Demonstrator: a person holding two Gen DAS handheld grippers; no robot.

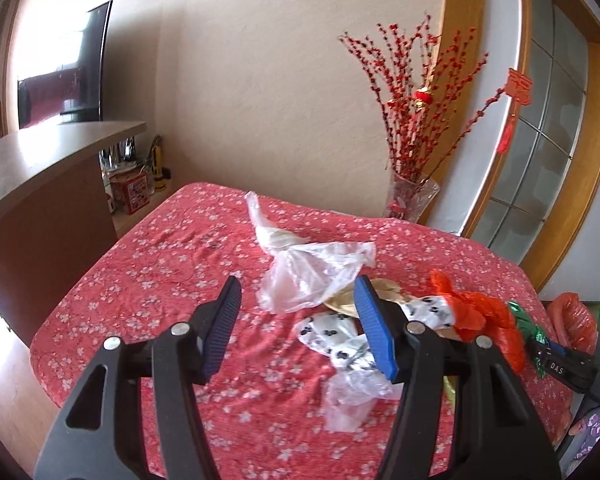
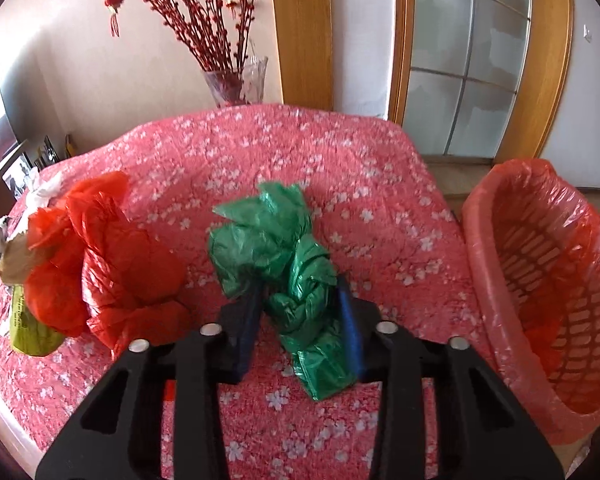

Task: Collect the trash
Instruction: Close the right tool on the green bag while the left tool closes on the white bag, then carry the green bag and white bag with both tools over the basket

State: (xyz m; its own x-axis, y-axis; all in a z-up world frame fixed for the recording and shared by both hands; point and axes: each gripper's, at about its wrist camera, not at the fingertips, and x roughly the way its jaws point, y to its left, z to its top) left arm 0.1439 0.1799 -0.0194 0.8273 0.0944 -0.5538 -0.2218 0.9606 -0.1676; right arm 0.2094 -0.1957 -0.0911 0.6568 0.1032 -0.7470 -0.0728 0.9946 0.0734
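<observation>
Where the right gripper (image 2: 300, 312) reaches down to the table, its blue pads stand narrow on either side of a crumpled green plastic bag (image 2: 288, 264), the right pad against the plastic, the left pad at its edge; whether the bag is fully clamped cannot be told. Just left of the green bag lies a crumpled red plastic bag (image 2: 112, 264), and beside that, at the left edge, a brown paper scrap (image 2: 18, 260) and a yellow-green wrapper (image 2: 30, 330). To the right, off the table edge, stands a slatted basket (image 2: 556, 280) lined with a red bag. The left gripper (image 1: 296, 328) is held half open over the pink floral tablecloth (image 1: 160, 264), nothing between its pads; behind its right pad lie a white wrapper with black prints (image 1: 336, 340), a clear plastic bag (image 1: 312, 276) farther off, and another clear scrap (image 1: 352, 400) nearer. A glass vase of red-berry branches (image 1: 414, 196) stands beyond the far edge.
</observation>
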